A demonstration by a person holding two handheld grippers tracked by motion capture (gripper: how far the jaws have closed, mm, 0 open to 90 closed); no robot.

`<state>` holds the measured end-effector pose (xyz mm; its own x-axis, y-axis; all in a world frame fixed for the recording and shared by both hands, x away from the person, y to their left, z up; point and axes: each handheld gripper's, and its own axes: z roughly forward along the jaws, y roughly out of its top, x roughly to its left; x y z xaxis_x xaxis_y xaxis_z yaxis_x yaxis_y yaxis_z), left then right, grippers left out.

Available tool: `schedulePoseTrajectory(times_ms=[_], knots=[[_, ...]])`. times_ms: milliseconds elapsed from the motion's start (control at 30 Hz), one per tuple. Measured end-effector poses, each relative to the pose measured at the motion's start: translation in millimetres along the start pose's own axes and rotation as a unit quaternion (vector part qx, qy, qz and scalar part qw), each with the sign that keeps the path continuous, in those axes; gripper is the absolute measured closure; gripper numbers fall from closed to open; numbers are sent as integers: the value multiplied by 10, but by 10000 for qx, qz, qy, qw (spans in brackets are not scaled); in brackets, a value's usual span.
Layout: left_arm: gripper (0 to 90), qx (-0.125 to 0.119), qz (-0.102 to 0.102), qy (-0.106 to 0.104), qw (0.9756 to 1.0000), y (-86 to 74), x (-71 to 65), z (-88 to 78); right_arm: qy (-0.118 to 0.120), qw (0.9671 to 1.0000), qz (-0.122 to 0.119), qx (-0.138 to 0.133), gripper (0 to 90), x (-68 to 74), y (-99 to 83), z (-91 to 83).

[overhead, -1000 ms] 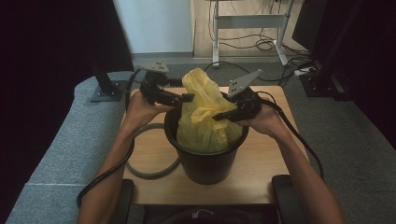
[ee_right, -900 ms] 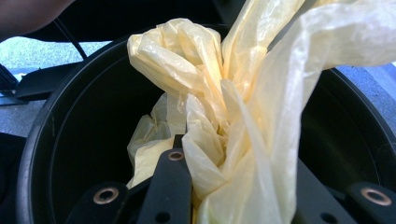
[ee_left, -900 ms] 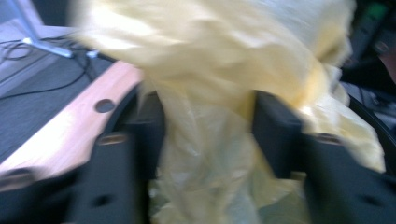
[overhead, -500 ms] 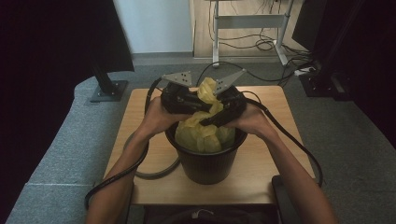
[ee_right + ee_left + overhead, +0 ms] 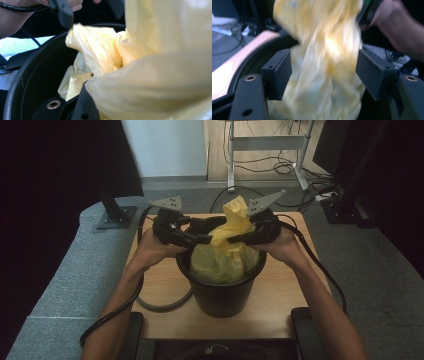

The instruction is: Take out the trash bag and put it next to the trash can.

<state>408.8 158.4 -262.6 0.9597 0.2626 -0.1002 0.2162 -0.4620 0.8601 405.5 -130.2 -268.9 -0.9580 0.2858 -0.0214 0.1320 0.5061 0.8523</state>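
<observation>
Yellow bin liner point(image 5: 226, 255) in black bucket point(image 5: 220, 292), neck bunched above rim. Left gripper point(image 5: 202, 239) jaws just reopened, spread beside neck, not pinching. Right gripper point(image 5: 235, 239) just clenched on liner. We keep right clamp firm, regrip left lower on neck.

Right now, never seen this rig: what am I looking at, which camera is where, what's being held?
No robot here: a person holds a handheld two-jaw gripper in each hand. The high view looks down on a wooden table. The other two cameras ride on the grippers and look along their jaws.

On the table stands a black bin lined with a yellow plastic bag, its top gathered upward. The left gripper has just been opening; its pads stand apart with the bag between them. The right gripper has just been closing, and bag plastic drapes over its jaws.
</observation>
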Motion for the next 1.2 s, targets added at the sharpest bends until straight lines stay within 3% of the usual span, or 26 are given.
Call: schedulePoseTrajectory(times_ms=[100, 200, 233, 300, 367, 433, 567, 700, 767, 833, 867, 933, 1000, 1067, 1133, 1167, 1200], knots=[[268, 425, 92, 111, 9990, -61, 16, 55, -32, 9999, 57, -111, 760, -18, 7, -75], [290, 831, 235, 122, 9962, -82, 18, 157, -16, 9996, 104, -255, 760, -34, 27, -139], [334, 935, 269, 141, 9952, -80, 13, 189, -1, 9995, 129, -300, 760, -39, 34, -153], [505, 1199, 324, 314, 9918, -67, 2, 240, 24, 9993, 152, -338, 760, -41, 46, -177], [688, 1255, 404, 462, 9902, -43, -9, 250, 63, 9994, 153, -296, 760, -39, 53, -181], [799, 1066, 439, 514, 9920, 3, -23, 220, 113, 9997, 163, -161, 760, -39, 54, -158], [846, 637, 504, 479, 9955, 148, -80, 161, 253, 9994, 126, 220, 760, -29, 62, -28], [846, 614, 636, 454, 9950, 265, -140, 210, 403, 9980, 0, 478, 728, 21, 102, 140], [844, 626, 698, 358, 9950, 286, -162, 257, 376, 9978, -41, 547, 569, 38, 125, 201], [838, 466, 662, 70, 9967, 299, -177, 292, 345, 9977, -32, 576, 366, 55, 152, 286], [838, 403, 670, -105, 9969, 307, -190, 309, 275, 9979, -35, 593, 316, 68, 162, 324], [831, 355, 703, -228, 9966, 322, -231, 340, 168, 9975, -91, 686, 273, 91, 179, 394], [815, 307, 691, -285, 9967, 333, -255, 372, 223, 9975, -162, 652, 338, 116, 198, 438], [759, 201, 628, -177, 9977, 324, -245, 347, 376, 9972, -283, 576, 547, 143, 203, 441], [644, -19, 542, -69, 9985, 302, -225, 270, 311, 9976, -272, 548, 672, 146, 186, 418], [518, -185, 437, 52, 9989, 282, -207, 198, 275, 9978, -257, 548, 722, 136, 173, 402], [445, -253, 366, 33, 9990, 261, -186, 137, 258, 9982, -186, 507, 740, 111, 150, 365]])
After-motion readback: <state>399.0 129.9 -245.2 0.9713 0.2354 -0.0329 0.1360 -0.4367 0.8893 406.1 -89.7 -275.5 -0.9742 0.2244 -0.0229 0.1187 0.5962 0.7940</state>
